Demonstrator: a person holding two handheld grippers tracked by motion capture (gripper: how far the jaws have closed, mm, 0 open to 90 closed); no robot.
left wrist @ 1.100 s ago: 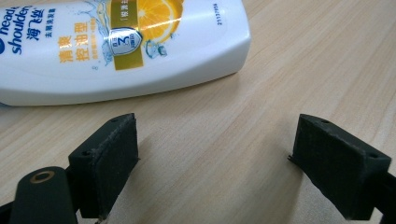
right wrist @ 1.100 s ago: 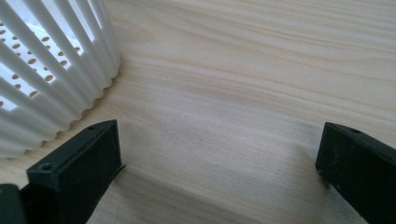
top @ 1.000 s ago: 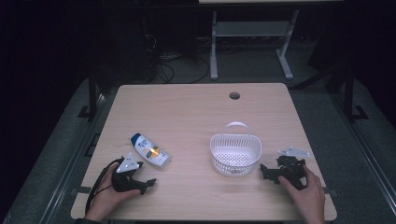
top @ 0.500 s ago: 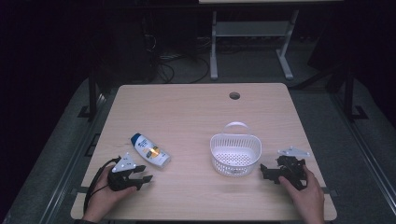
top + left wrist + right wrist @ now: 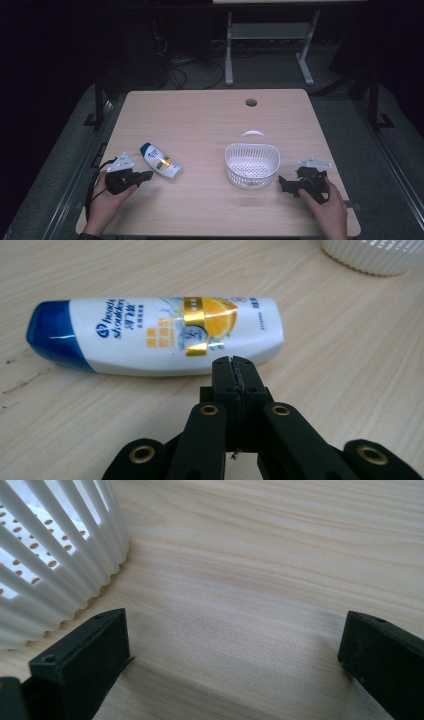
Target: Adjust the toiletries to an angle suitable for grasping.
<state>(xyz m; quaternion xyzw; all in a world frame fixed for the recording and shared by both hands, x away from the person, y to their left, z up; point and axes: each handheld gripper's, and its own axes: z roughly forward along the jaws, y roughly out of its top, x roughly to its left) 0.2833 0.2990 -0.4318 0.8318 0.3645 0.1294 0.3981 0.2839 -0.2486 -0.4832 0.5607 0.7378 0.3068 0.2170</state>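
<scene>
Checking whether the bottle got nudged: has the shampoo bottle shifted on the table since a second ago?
No. The shampoo bottle lies in the same spot left of the white basket, apart from the left claw.

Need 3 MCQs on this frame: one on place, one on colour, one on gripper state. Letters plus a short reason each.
1. Where does the shampoo bottle lie on the table?
A. inside the basket
B. flat on the wood, just ahead of the left gripper
C. standing upright by the cable hole

2. What colour is the bottle's cap?
A. blue
B. red
C. white

3. How do the jaws stand?
A. both grippers open
B. both grippers shut
C. left gripper shut on nothing, right gripper open

Key: 1 B, the high view shows the bottle on its side beside the left gripper, with the white basket apart to the right. 2 A, the left gripper view shows a blue cap on a white body. 3 C, the left jaws have just been closing and meet with nothing between them, short of the bottle; the right gripper has its jaws wide apart over bare wood.
</scene>
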